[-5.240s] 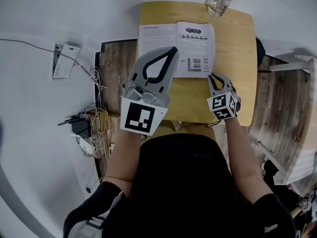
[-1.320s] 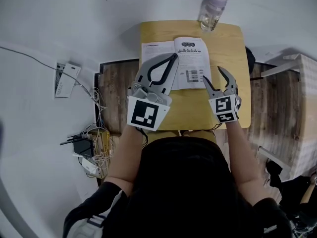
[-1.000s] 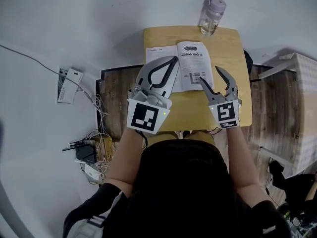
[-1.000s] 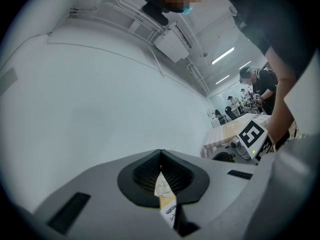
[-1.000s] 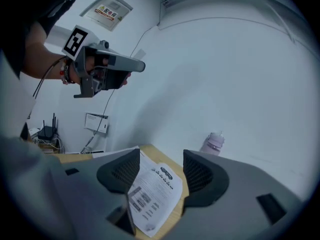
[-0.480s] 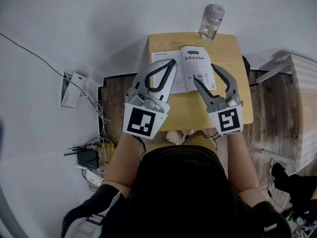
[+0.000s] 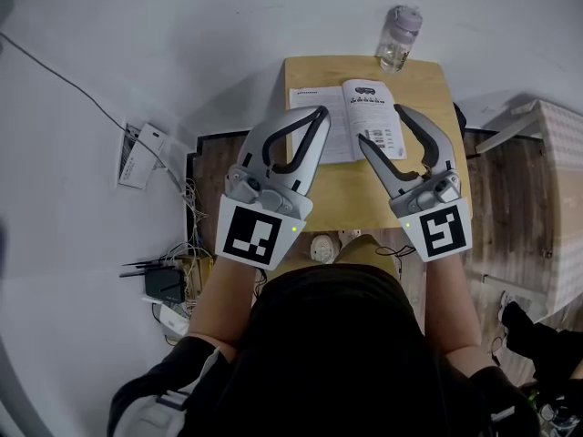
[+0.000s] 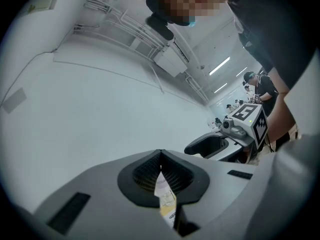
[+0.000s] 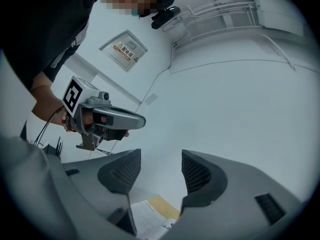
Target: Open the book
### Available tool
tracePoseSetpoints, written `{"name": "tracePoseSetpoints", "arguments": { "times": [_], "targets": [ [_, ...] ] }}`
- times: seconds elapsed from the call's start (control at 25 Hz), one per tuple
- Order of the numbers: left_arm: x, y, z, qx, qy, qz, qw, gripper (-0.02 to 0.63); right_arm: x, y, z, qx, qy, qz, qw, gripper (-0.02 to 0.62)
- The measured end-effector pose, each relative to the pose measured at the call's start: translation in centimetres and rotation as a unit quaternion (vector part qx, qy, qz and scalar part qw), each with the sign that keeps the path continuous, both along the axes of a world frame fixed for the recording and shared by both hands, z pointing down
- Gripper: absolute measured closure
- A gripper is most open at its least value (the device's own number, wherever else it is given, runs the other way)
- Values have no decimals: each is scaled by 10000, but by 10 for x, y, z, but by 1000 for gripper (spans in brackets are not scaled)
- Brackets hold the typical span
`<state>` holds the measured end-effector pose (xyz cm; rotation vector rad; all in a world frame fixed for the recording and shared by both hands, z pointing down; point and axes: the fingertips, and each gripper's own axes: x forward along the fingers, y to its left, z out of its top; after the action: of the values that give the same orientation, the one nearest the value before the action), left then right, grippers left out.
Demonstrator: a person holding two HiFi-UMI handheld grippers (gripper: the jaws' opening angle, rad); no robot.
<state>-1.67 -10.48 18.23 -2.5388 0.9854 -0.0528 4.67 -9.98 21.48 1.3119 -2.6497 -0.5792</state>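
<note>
The book (image 7: 344, 118) lies open and flat on the small yellow table (image 7: 439, 94), its white printed pages facing up. Both grippers are held up high above the table, close to the head camera. My left gripper (image 7: 320, 113) is shut with nothing in it; in the left gripper view its tips (image 8: 160, 156) meet, and a sliver of page shows below them. My right gripper (image 7: 380, 124) stands open over the book's right page. In the right gripper view its jaws (image 9: 160, 171) are apart and empty, with the book (image 9: 150, 219) far below.
A clear bottle (image 7: 401, 36) stands at the table's far edge. Cables and a power unit (image 7: 168, 280) lie on the floor to the left, beside a wood-floor strip (image 7: 211, 167). A pale table (image 7: 556, 153) is at the right.
Both grippers have risen away from the table toward the camera. The right gripper stays open and the left stays shut. The book stays open on the table.
</note>
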Motion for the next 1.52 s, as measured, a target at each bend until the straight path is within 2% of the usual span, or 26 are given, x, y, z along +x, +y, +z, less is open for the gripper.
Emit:
{"name": "tracePoseSetpoints", "arguments": {
  "times": [0.2,0.4,0.68,1.52],
  "targets": [
    [-5,7,-3,36,16,8,10000,595,-12,9,-12,222,102,-181,9995,343],
    [-6,14,-7,62,5,33,10000,595,-15,16,-18,370,143,-162,9991,468],
    [-7,18,-7,40,19,100,9999,595,-20,22,-18,360,110,-181,9991,565],
    [-9,5,-5,58,36,129,9999,595,-16,6,-13,339,198,-10,9992,568]
  ]
}}
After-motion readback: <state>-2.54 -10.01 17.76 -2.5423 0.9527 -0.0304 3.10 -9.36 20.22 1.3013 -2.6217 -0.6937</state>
